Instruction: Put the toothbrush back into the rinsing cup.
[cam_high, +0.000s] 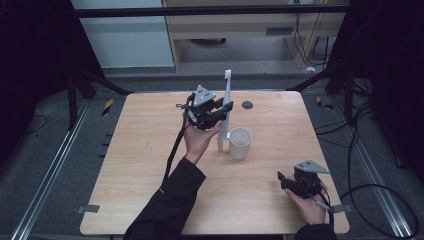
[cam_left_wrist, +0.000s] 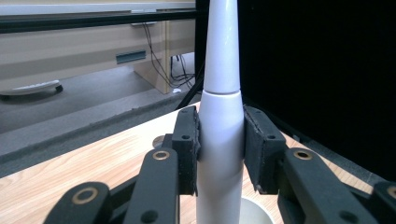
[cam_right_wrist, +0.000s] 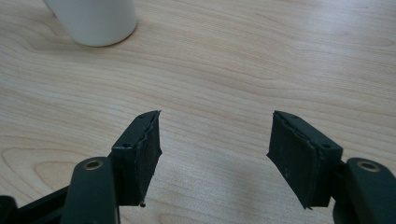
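High view: left gripper (cam_high: 224, 111) up near the table's centre, toward 12 o'clock, clamped on a tall white electric toothbrush (cam_high: 226, 107) held upright, bottom end close to or on the wooden table (cam_high: 150, 165), contact not clear. White cup (cam_high: 240, 143) just beside the toothbrush base, at its 3 o'clock, mouth up. Small dark round mark (cam_high: 247, 105) on the table at 1 o'clock from the cup. Right gripper (cam_high: 283, 181) low at the table's 5 o'clock corner, held in the right hand (cam_high: 309, 206), well apart from the cup. Black cable (cam_high: 175, 145) trailing from the left gripper down along the dark sleeve (cam_high: 170, 205). Left gripper view: both black pads (cam_left_wrist: 187, 149) pressed against the white handle (cam_left_wrist: 220, 154) from either side, narrower neck rising past the top edge, rim of the cup (cam_left_wrist: 254, 210) showing below. Right gripper view: jaws wide apart, nothing between them, pale wood grain (cam_right_wrist: 233, 70) beneath, bottom of the cup (cam_right_wrist: 95, 21) at 11 o'clock, well clear of the pads (cam_right_wrist: 144, 154).
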